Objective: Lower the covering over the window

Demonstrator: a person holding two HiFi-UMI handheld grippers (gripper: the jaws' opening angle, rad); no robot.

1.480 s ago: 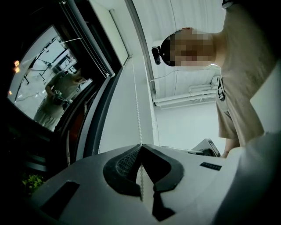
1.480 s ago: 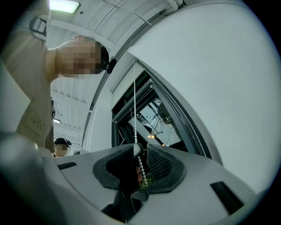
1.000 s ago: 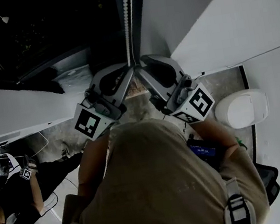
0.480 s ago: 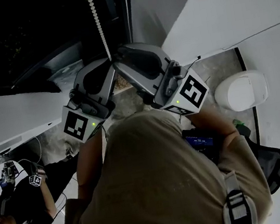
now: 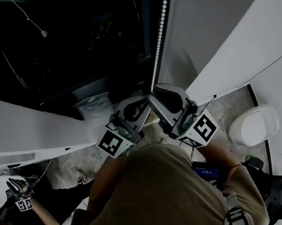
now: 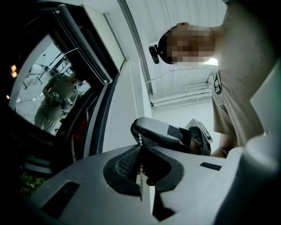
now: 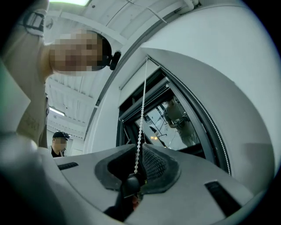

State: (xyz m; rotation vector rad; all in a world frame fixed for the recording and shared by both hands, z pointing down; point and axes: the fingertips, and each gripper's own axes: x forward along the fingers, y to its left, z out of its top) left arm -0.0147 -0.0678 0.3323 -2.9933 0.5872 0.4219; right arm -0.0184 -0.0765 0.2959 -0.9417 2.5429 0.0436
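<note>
**Head view:** The bead chain (image 5: 160, 32) runs from the upper right of the frame down to the centre, along the right edge of the dark window (image 5: 67, 47). The left gripper (image 5: 145, 105) and right gripper (image 5: 155, 96) meet tip to tip at the chain's lower end, mid-frame. They sit just above the person (image 5: 159, 196) holding them, who fills the bottom of the frame. A white round object (image 5: 253, 125) is on the floor at the right edge. A second person (image 5: 20, 218) is in the lower left corner.

**Left gripper view:** The left gripper (image 6: 141, 148) has its jaws pinched together on the bead chain (image 6: 141, 176), which hangs through the pads at bottom centre. The tip of the right gripper (image 6: 145, 132) sits right behind, touching the same chain just above. The window (image 6: 48, 88) is in the upper left, with a reflection (image 6: 55, 99) of a figure in the glass.

**Right gripper view:** The right gripper (image 7: 139, 151) has just been closing, and its jaws now stand at a narrow gap. The bead chain (image 7: 141, 114) comes down from top centre and passes between the pads. I can't see the pads pressing on it. The window (image 7: 175, 118) is right of centre, and the second person (image 7: 59, 143) is at lower left.
</note>
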